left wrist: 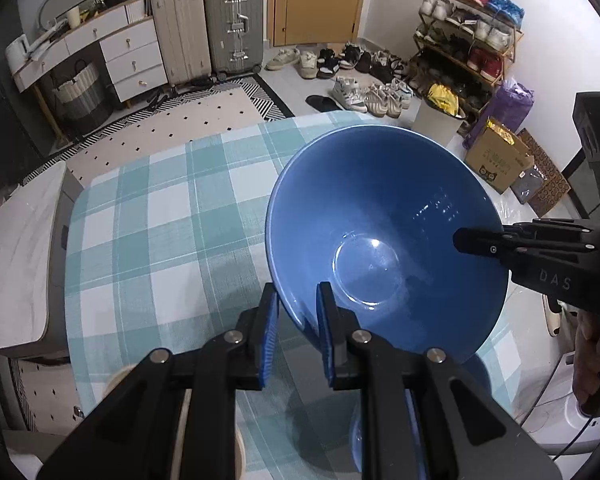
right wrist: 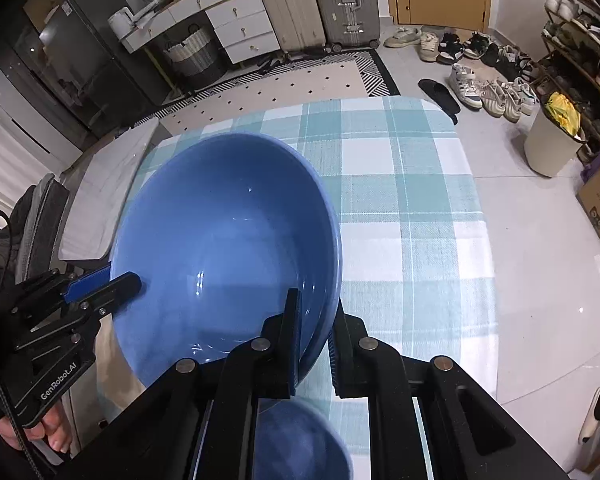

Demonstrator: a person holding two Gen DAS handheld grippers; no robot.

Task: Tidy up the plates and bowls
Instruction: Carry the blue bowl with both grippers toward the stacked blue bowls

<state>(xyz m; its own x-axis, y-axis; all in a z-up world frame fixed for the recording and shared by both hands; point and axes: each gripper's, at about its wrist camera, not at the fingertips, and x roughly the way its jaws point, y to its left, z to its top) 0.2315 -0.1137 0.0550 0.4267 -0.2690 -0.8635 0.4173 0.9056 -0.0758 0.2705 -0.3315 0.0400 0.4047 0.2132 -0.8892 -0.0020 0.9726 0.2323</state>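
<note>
Claws grip one large glossy blue ceramic bowl [left wrist: 384, 236] from opposite sides: the left claw [left wrist: 298, 334] pinches its near rim, the right claw [right wrist: 314, 346] pinches the other rim. It hangs tilted above the teal-and-white checked tabletop [left wrist: 160, 216], over a second blue bowl [right wrist: 296, 440] lying below.

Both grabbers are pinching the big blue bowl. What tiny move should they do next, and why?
Probably lower the blue bowl slowly and level, both together. The left gripper and right gripper each pinch its rim on opposite sides, and it seems lifted above the checked tablecloth. Another blue dish shows just below, so it could perhaps nest there.
</note>
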